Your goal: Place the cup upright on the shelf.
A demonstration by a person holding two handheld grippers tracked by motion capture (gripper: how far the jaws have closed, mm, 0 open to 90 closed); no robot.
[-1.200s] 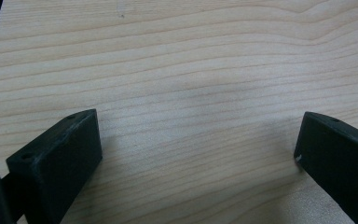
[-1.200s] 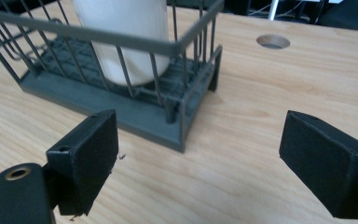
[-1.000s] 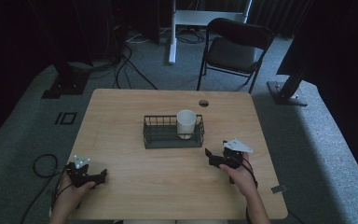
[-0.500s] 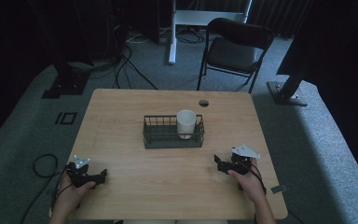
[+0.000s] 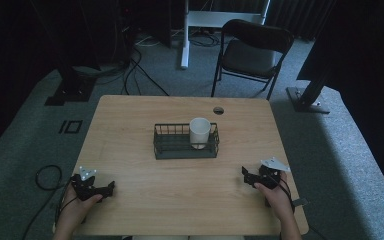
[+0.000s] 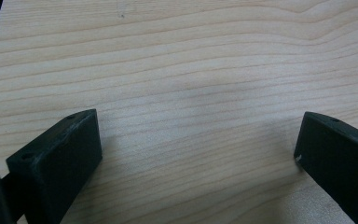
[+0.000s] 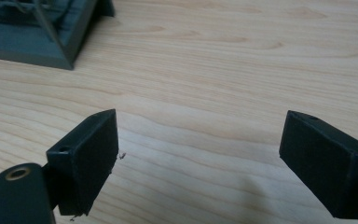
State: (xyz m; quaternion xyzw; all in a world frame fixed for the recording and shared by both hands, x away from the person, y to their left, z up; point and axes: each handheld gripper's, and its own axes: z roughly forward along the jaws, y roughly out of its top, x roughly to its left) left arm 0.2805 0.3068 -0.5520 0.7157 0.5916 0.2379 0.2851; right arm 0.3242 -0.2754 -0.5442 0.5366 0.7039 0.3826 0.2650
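Observation:
A white cup [image 5: 199,131] stands upright in the right half of a dark wire basket [image 5: 172,148] at the middle of the wooden table [image 5: 130,120]. My left gripper [image 5: 111,187] rests low at the table's near left corner, open, with bare wood between its jaws [image 6: 198,140]. My right gripper [image 5: 244,174] sits near the front right edge, open and empty [image 7: 200,140]. A corner of the basket [image 7: 51,32] shows at the upper left of the right gripper view.
A round cable hole [image 5: 218,110] lies in the table behind the basket. A black folding chair [image 5: 252,50] stands beyond the far edge, with a white desk leg [image 5: 185,35], cables and black stand bases on the grey carpet around.
My right gripper has drawn back from near the basket toward the table's front right edge. The left gripper has stayed in place.

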